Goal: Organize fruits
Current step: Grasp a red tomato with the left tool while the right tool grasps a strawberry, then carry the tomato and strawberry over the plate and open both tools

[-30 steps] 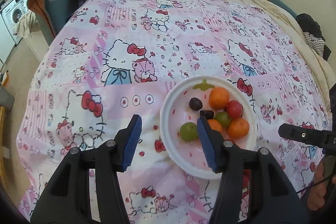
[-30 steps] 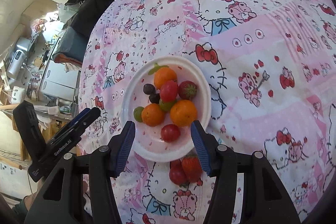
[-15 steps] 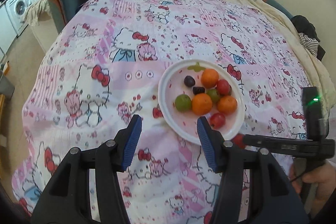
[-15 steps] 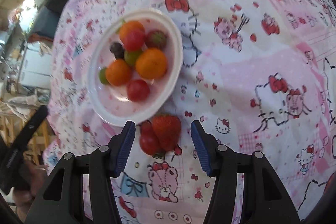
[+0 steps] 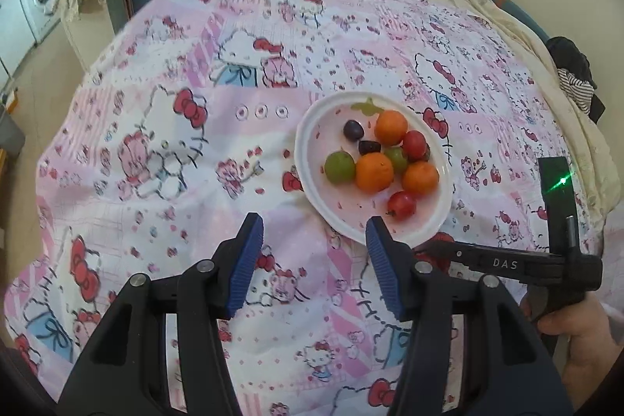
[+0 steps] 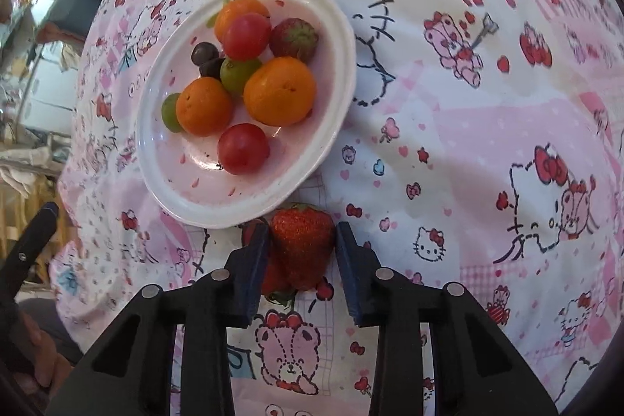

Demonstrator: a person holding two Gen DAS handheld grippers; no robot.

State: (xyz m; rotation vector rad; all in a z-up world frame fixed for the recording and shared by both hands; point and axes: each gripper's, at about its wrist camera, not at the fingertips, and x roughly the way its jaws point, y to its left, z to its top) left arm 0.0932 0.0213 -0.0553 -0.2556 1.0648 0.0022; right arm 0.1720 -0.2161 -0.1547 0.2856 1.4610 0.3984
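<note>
From my left wrist camera I see the left gripper (image 5: 312, 256) hanging above the patterned bedsheet (image 5: 156, 151), its blue pads spread wide with nothing between them. Just ahead, and a little to the right of its tips, sits the white plate (image 5: 308, 166), resting on the sheet. On it I count three oranges (image 5: 373, 172), a green fruit (image 5: 340, 167) at the left of the pile, a second green one (image 5: 397, 158) tucked in the middle, two dark grapes (image 5: 353, 130) toward the far side, and red plums — one (image 5: 401, 204) lying alone near the front rim, another (image 5: 414, 144) against the far orange. Low on the right, the right gripper (image 5: 503, 263) reaches in sideways below the plate's near rim, held by my right hand (image 5: 581, 328); from here I cannot tell how its jaws stand.

My right wrist camera settles that — the right gripper (image 6: 301, 248) is narrowed around a strawberry (image 6: 302, 240) lying on the sheet just beside the plate's (image 6: 156, 158) near rim, both pads touching or all but touching its sides. Another red fruit (image 6: 273, 277) lies against it, half hidden behind the left pad. A second strawberry (image 6: 294, 39) sits on the plate at the far right of the pile. The left gripper's black body (image 6: 27, 252) shows at the lower left edge.
</note>
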